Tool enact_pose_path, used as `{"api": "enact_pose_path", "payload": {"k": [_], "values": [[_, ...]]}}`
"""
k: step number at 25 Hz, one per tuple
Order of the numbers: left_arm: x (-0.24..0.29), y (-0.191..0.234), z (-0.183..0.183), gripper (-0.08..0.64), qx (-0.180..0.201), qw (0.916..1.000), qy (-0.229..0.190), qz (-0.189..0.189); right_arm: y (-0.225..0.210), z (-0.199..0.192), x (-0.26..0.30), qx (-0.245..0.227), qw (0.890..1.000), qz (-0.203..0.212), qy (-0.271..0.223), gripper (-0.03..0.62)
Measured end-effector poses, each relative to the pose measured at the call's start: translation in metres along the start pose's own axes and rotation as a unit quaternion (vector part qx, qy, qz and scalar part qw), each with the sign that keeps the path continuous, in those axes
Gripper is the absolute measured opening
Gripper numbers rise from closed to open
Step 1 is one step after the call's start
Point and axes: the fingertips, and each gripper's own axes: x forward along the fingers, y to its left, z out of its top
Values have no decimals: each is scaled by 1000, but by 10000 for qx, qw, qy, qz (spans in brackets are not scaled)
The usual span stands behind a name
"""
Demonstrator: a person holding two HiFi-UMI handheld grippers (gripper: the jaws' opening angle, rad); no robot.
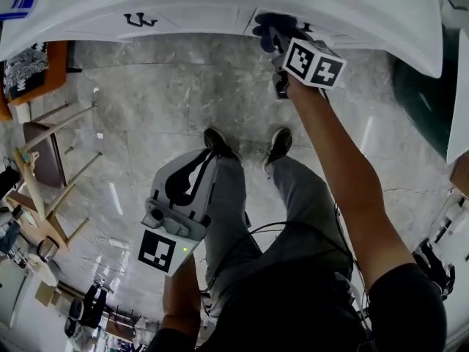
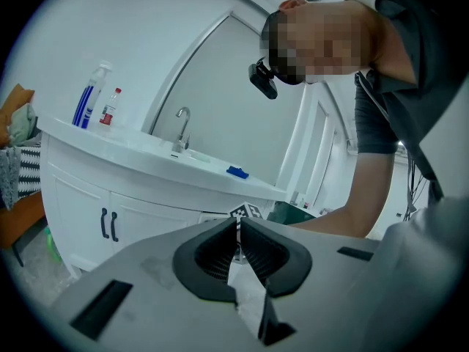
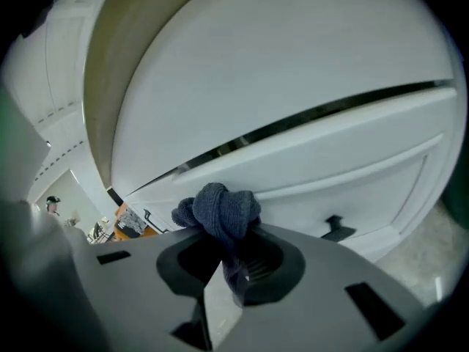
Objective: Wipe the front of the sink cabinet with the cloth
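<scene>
The right gripper (image 3: 233, 259) is clamped on the cloth (image 3: 220, 210), a dark blue-grey knitted piece. It is bunched into a knot-like wad that bulges out past the jaw tips, with a thin tail pinched down between the pads. The wad lies against the white front of the sink cabinet (image 3: 352, 174), just under the overhanging edge of the tabletop (image 2: 146, 156) and above a panelled door. A dark handle (image 3: 333, 226) sits a little to its right in the right gripper view.

The left gripper (image 2: 238, 229) is held low beside the person's legs, away from the cabinet. Its jaws are drawn to a narrow slit with nothing in it.

On the tabletop stand a faucet (image 2: 182, 127), a spray bottle (image 2: 91, 97) and a small bottle (image 2: 110, 107) near its left end.
</scene>
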Motion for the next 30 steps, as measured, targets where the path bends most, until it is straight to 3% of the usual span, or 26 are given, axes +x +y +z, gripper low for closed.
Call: {"api": "enact_pose_path", "payload": {"k": [3, 7, 9, 11, 13, 17, 21, 24, 28, 30], "values": [[7, 1, -3, 14, 11, 10000, 35, 2, 7, -15, 20, 341, 9992, 140, 146, 61], [17, -1, -5, 14, -27, 10000, 16, -42, -67, -34, 8, 707, 9960, -496, 243, 61], [21, 0, -6, 14, -50, 10000, 7, -65, -98, -38, -1, 214, 9974, -531, 440, 69], [20, 1, -8, 14, -79, 9999, 11, -74, -107, -40, -3, -652, 9946, -419, 687, 71], [18, 5, -10, 14, -100, 9999, 26, -49, -106, -43, 1, -897, 9920, -359, 811, 69], [18, 11, -15, 14, -119, 9999, 96, 6, -80, -45, 33, -4, 9967, -281, 767, 67], [21, 10, -12, 14, -92, 9999, 119, -11, -63, -56, 53, 400, 9969, -249, 638, 66], [25, 10, -11, 14, -70, 9999, 129, -63, -98, -57, 34, 617, 9953, -610, 438, 66], [35, 10, -15, 14, -127, 9998, 106, -138, -177, -37, -20, 427, 9887, -1423, 213, 64], [38, 8, -17, 14, -174, 9997, 88, -177, -199, -26, -43, 395, 9865, -1585, 86, 64]]}}
